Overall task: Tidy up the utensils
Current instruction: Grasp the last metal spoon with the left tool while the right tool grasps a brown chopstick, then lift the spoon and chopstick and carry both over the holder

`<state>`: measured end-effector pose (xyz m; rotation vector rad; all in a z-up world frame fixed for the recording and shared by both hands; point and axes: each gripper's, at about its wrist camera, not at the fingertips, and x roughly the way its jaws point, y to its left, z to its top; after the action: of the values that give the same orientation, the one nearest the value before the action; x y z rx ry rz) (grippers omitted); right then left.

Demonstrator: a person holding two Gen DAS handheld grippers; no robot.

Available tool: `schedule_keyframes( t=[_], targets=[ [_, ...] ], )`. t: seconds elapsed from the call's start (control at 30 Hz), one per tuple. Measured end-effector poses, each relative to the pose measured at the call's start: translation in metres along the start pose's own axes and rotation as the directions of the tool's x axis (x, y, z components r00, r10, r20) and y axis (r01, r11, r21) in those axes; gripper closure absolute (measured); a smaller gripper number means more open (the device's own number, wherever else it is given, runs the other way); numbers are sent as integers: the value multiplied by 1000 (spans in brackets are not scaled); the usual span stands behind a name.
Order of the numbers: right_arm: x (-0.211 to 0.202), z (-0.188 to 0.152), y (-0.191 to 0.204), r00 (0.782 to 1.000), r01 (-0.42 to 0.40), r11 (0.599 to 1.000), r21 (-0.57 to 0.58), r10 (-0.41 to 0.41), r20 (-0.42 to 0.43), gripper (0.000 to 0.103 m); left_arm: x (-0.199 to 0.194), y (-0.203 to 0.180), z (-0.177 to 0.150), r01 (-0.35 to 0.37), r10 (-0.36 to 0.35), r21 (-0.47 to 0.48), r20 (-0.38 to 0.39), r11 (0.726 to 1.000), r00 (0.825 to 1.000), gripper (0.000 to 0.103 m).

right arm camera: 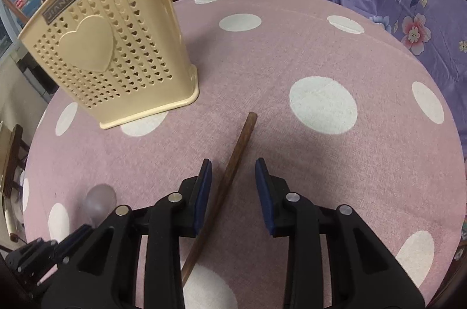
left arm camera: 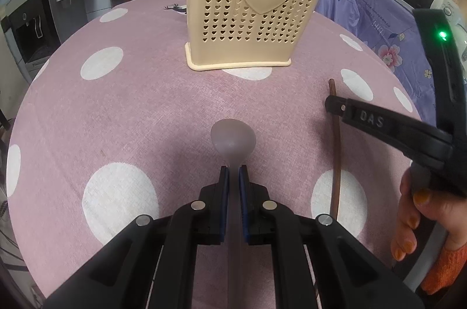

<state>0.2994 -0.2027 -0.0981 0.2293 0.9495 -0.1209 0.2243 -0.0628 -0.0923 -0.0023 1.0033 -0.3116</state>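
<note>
Already the left gripper [left arm camera: 233, 173] has its fingers pinched narrow on the neck of the pale spoon [left arm camera: 233, 138], whose bowl points ahead toward the holder [left arm camera: 254, 8] standing upright on the table [left arm camera: 131, 116]. Meanwhile the right gripper [right arm camera: 233, 173] hovers with fingers wide, straddling the brown chopstick [right arm camera: 233, 163] — its long axis runs nearly along the fingers, tilted slightly right, so the right hand is clearly nearer.

left tongs [left arm camera: 234, 177] are nearly closed, pads almost meeting; right tongs [right arm camera: 233, 177] are spread wide, angled downward.

Right gripper [right arm camera: 233, 177] fingers (apart) straddle chopstick [right arm camera: 230, 171] — untouched.
</note>
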Motion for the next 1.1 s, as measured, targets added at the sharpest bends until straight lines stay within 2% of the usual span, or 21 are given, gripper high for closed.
schedule_keyframes(
  t=[0.07, 0.1, 0.13, 0.23, 0.27, 0.3, 0.6, 0.77, 1.0, 1.1],
  targets=[
    [2, 3, 2, 1000, 4, 1000, 2, -4, 4, 80, -1, 1, -1, 6, -6, -9, 2, 1000, 1000, 94],
    [4, 5, 3, 1000, 10, 1000, -6, -10, 2, 88, -1, 2, -1, 12, -12, -15, 2, 1000, 1000, 92],
    [5, 6, 4, 1000, 11, 1000, -14, -11, 1, 90, -1, 2, -1, 17, -17, -14, 0, 1000, 1000, 90],
    [4, 5, 3, 1000, -17, 1000, -19, 17, -7, 92, -2, -1, 0, 10, -10, 4, -4, 1000, 1000, 62],
    [4, 5, 2, 1000, -26, 999, -22, 26, -10, 92, -2, 0, 1, -4, 4, 5, -2, 1000, 1000, 49],
    [3, 4, 0, 999, -37, 999, -21, 37, -14, 92, -2, 0, 2, -11, 11, 3, 4, 1000, 1000, 47],
    [-3, -5, -1, 997, -81, 996, -48, 80, -21, 94, 16, -9, 21, -65, 66, 74, -19, 995, 998, 50],
    [-2, -5, 0, 996, -84, 995, -49, 83, -22, 94, 20, -15, 22, -110, 111, 111, -4, 988, 994, 65],
    [0, -2, -5, 994, -109, 994, -18, 109, -26, 94, 20, -12, 26, -86, 86, 67, -1, 994, 996, 67],
    [2, 1, -12, 988, -153, 988, 22, 153, -30, 95, 15, -10, 28, -61, 61, 38, 19, 997, 998, 67]
  ],
)
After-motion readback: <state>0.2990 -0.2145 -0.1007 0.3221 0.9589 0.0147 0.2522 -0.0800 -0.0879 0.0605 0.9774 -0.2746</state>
